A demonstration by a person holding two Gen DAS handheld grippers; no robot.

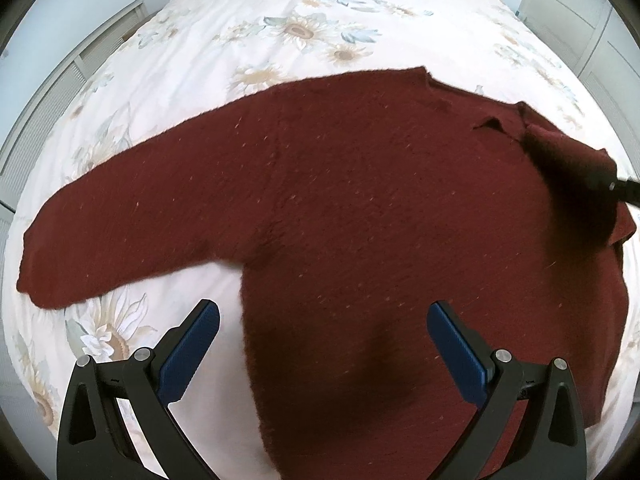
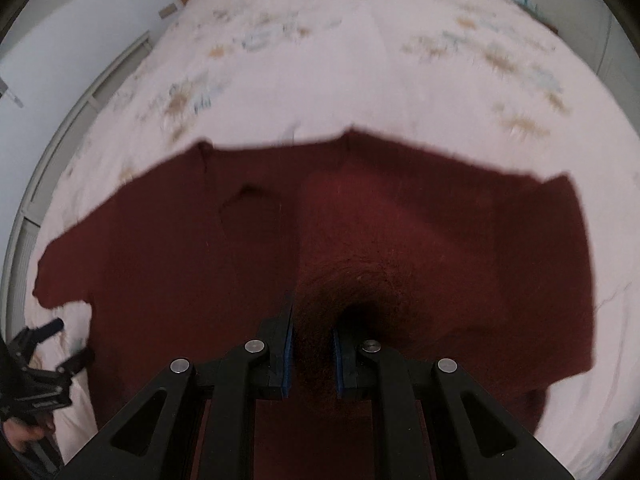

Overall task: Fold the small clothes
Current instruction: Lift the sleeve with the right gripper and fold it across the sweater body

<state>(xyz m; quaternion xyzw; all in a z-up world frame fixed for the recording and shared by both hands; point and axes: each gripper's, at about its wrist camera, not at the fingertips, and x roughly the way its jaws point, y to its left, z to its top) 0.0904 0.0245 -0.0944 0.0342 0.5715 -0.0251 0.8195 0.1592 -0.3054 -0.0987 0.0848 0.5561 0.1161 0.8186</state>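
Maroon knit fills the near half of both views: a small sweater [image 1: 360, 220] lies spread on a bed cover [image 1: 280, 20] of pale cloth printed with sunflowers. In the left wrist view its body lies flat, one sleeve [image 1: 120, 224] stretched out to the left and resting on the cover, the neckline toward the far right.

The left gripper [image 1: 323, 344] hangs above the sweater's near left part with its jaws spread wide. Its blue-padded fingers [image 1: 456, 352] hold nothing; the left finger is over bare bed cover just beside the sweater's side edge, the right finger over the knit body, so that edge runs between them.

At the right edge of the same view, a dark bunch of fabric rises from the sweater's right shoulder region, drawn up to the black tip of the right gripper [image 1: 616, 186].

The right wrist view is blurred. There the right gripper [image 2: 313, 354] has its jaws nearly closed, pinching a gathered bunch of the maroon knit between the blue pads; the cloth puckers into a dark funnel just beyond the fingertips. The rest of the sweater [image 2: 180, 260] spreads flat to the left and right of that grip. The left gripper [image 2: 60, 344] shows at the near left, jaws apart, beside the sweater's edge.

White cupboard fronts [image 1: 580, 20] stand at the right of the bed.
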